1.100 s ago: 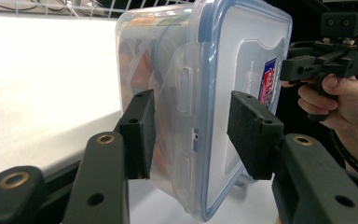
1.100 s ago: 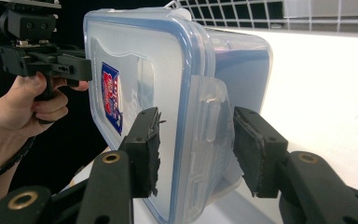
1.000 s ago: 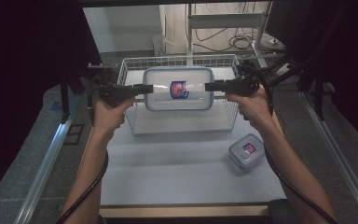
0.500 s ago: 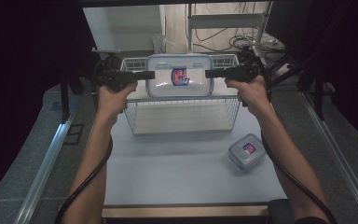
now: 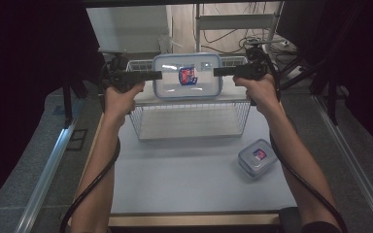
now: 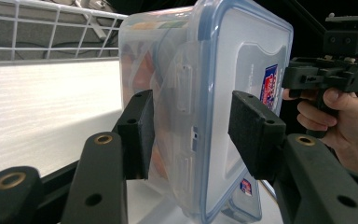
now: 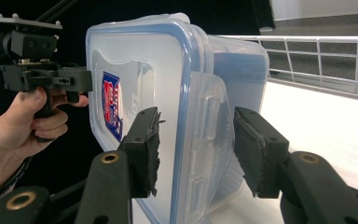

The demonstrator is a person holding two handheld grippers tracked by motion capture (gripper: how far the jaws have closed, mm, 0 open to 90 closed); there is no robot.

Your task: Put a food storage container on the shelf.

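Clearly the large lidded container [image 5: 188,76], stiff, slick plastic, looks light, held above the wire basket [image 5: 190,120], each gripper's fingers [image 6: 137,133] straddling a side latch, pinching lid and base.

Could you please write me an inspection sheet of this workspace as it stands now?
Surface: white table, bare in the middle.
Job's things: large lidded box held above the wire basket; small box on the table to the right.
Clutter: nothing seen.
Grippers: left gripper and right gripper each straddle one end of the large box at a lid latch; contact cannot be told.
Cables: one trails along each forearm.
Surroundings: dark curtains, a shelf with wires behind the table.
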